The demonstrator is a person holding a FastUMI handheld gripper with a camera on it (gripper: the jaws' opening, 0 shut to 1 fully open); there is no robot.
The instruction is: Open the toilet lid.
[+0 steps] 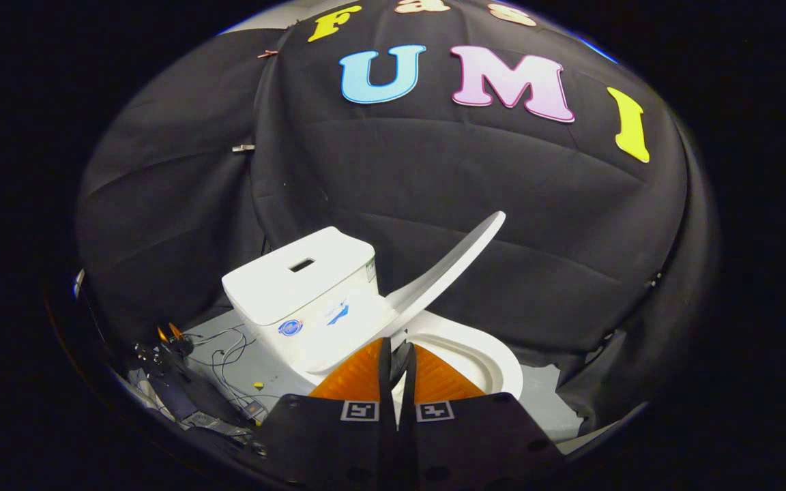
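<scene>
Toilet lid (pixel 451 269) is partly raised, tilted up from its hinge end by the tank (pixel 301 296), free edge in the air against the black cloth wall (pixel 475 184). I see it nearly edge-on, so its top face is hard to read. It sits just ahead of and above my claw (pixel 396 354). My fingers are pressed close together, only a thin slit between them; the tips sit right in front of the lid's lower end near the hinge, and I cannot tell whether they touch it or pinch anything there. The hinge itself is hidden behind my fingertips. Toilet bowl (pixel 495 358) shows as a white rim beyond the fingers; its near half is cut off by my claw body, and the inside is mostly hidden. Tank has a slot in its top and two small stickers on the front, too small to read. Beside the tank, on the grey floor (pixel 267 372), lie loose cables (pixel 226 354) and some dark gear (pixel 181 402), too distorted to identify.
</scene>
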